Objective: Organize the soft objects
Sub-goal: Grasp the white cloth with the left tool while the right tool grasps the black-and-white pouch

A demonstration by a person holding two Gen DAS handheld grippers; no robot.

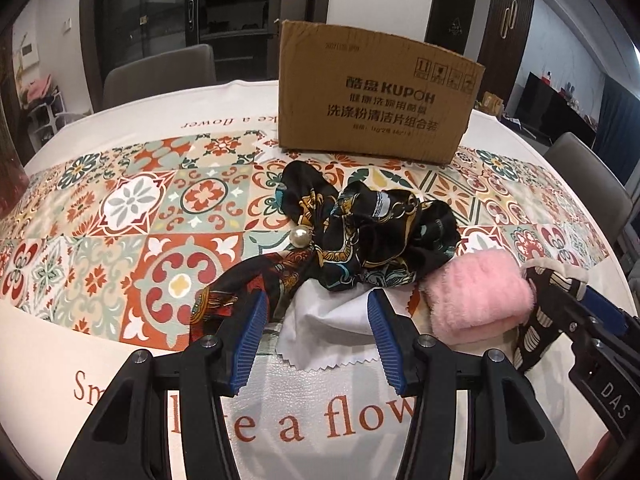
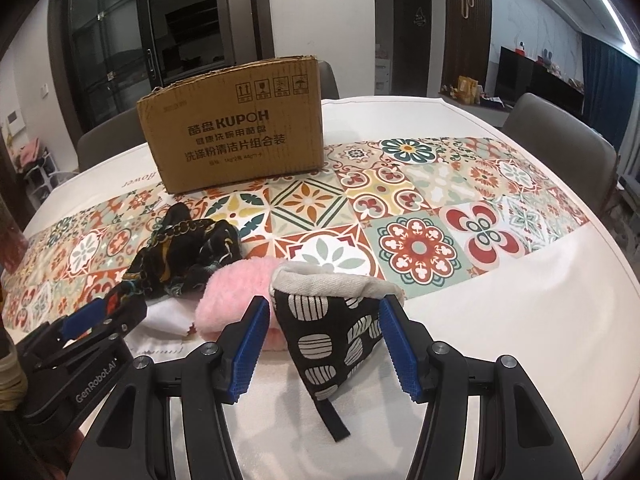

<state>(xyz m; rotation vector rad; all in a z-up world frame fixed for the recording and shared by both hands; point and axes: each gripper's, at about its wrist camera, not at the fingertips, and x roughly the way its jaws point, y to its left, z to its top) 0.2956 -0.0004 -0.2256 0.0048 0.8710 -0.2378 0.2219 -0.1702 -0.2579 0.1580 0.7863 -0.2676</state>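
A round table [image 1: 132, 120] is covered with a white cloth printed with colourful floral tiles and rust-red lettering. Toward the far side stands a brown cardboard box [image 1: 372, 96] with black printed text, its top open.

A small heap of soft things lies on the near part of the table, in front of the box. At the left of the heap is a crumpled black scarf [image 1: 372, 232] with gold chain patterns, and a pearl bead [image 1: 298, 237] rests on it. A white cloth [image 1: 328, 320] with a zigzag edge lies partly under the scarf. Just right of these sits a fluffy pink roll [image 1: 480, 296], touching the scarf. Right of the roll, touching it, is a black oven mitt [image 2: 332, 332] with white striped ovals and a pale lining; its black loop points toward the camera.

The left gripper [image 1: 316, 328] is low over the table with its blue-padded fingers spread wide. The white cloth lies between them, but they grip nothing.

The right gripper [image 2: 324, 340] also has its fingers wide apart, one on each side of the oven mitt. The pads are close to the mitt without squeezing it.

Grey chairs [image 2: 560, 140] stand around the table.
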